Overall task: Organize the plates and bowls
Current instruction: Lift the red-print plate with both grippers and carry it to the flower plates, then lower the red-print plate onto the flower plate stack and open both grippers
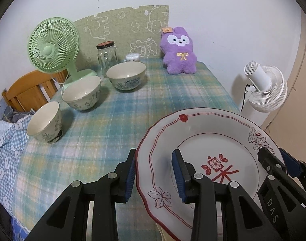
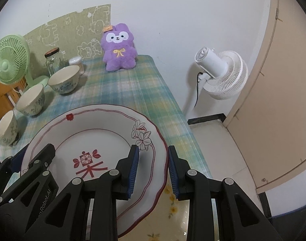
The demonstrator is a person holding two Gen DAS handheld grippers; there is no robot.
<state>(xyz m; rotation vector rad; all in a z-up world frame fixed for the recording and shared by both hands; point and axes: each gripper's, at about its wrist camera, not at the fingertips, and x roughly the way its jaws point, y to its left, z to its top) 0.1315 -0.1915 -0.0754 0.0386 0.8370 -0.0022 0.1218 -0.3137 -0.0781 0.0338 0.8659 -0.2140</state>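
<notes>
Left wrist view shows the left hand-held gripper [image 1: 154,175] with its two blue-padded fingers apart, one on each side of the left rim of a white plate [image 1: 203,140] with red line and flower pattern; the pads are not pressed on the rim. The plate is at the near right edge of the surface [image 1: 122,116], which has a green and blue checked cloth. The right hand-held gripper [image 2: 153,169] stands in the same way at the right rim of the plate, its fingers also apart around the edge. Three bowls are on the left part of the surface in a row: a small bowl [image 1: 44,121] nearest, a middle bowl [image 1: 82,92] behind it, and a big bowl [image 1: 126,76] farthest. Behind them stand a green fan [image 1: 53,48], a glass jar [image 1: 106,55] and a purple plush toy [image 1: 180,51]. A white fan [image 2: 221,72] stands on the floor at right.
</notes>
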